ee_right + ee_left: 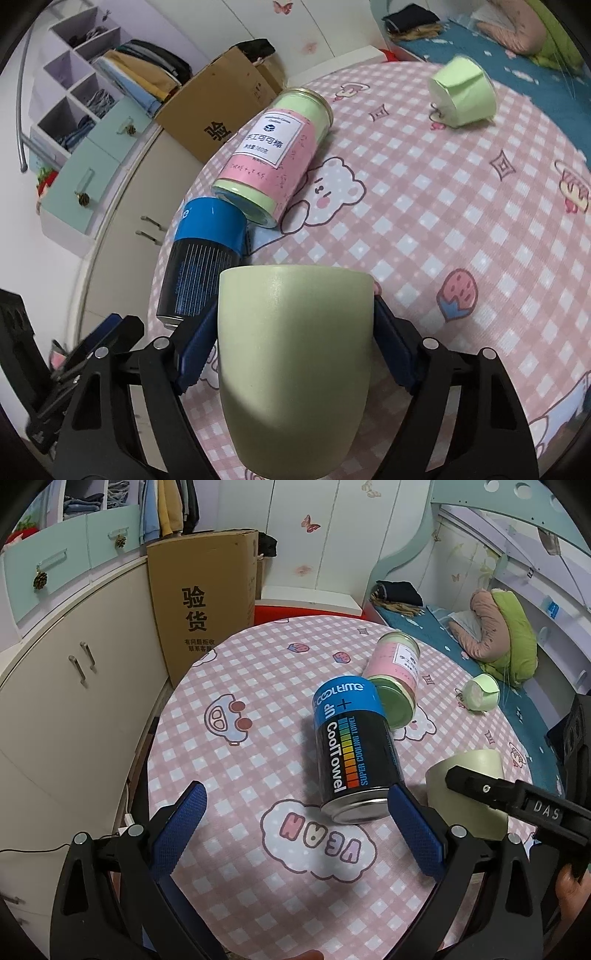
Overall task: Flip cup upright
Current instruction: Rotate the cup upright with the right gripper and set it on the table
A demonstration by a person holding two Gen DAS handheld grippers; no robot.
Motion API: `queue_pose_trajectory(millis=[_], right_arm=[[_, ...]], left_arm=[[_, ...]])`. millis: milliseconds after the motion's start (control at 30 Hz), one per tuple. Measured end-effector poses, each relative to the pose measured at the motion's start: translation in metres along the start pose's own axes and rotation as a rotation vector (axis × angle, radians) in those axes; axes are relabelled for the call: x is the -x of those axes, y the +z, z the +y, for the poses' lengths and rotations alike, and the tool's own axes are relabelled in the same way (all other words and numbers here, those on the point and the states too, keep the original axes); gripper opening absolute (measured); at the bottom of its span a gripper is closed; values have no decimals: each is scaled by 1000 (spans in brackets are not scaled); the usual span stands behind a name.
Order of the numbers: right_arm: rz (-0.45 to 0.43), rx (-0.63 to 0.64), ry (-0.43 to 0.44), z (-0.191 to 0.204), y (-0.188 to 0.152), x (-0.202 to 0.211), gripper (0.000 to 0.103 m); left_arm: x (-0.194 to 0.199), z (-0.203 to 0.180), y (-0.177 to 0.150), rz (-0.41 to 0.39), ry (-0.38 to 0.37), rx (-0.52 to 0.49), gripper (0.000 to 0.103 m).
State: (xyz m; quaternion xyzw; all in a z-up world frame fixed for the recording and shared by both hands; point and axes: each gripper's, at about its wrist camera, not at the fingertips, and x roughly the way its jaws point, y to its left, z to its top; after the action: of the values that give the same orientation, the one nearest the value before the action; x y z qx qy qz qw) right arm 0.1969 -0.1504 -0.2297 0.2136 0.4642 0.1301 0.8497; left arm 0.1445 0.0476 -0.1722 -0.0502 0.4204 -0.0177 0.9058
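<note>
- Cup [295,354], pale green and matte, sat clamped between the blue pads of the right gripper [295,332], its wider end pointing away from the camera and its narrower rounded end toward the lens.
- Right gripper's jaws pressed on both sides of the cup, holding it over the near part of the desk [461,229]; whether the cup touched the cloth could not be told.
- From the left wrist view, the same cup [469,771] appeared at the right, partly hidden behind the right gripper's black body.
- Left gripper [295,812] stood wide open and held nothing; its right pad [413,827] lay just beside the metal end of the black and blue can [347,746].
- That can lay on its side on the pink checked cloth, its blue end touching or nearly touching the green end of the pink can [397,672], which also lay on its side.
- Small green paper cup [463,92] lay tipped over near the far right edge of the desk, well apart from the cans.
- Cardboard box [207,602] stood beyond the desk against the cabinets, and a bed [498,635] with a blue cover ran along the right.
</note>
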Motion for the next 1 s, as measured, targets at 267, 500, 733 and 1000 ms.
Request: queue_pose_trajectory(millis=[267, 500, 733, 1000], right_arm=[[-191, 171, -181, 21, 8, 38, 79], [-250, 218, -232, 22, 9, 51, 79], [-268, 235, -261, 29, -4, 55, 79], [-266, 243, -276, 36, -19, 62, 80]], left_arm=[[2, -2, 1, -3, 4, -2, 95], [8, -9, 2, -15, 11, -12, 95], [13, -11, 1, -21, 26, -19, 95], [24, -15, -3, -26, 43, -34, 95]])
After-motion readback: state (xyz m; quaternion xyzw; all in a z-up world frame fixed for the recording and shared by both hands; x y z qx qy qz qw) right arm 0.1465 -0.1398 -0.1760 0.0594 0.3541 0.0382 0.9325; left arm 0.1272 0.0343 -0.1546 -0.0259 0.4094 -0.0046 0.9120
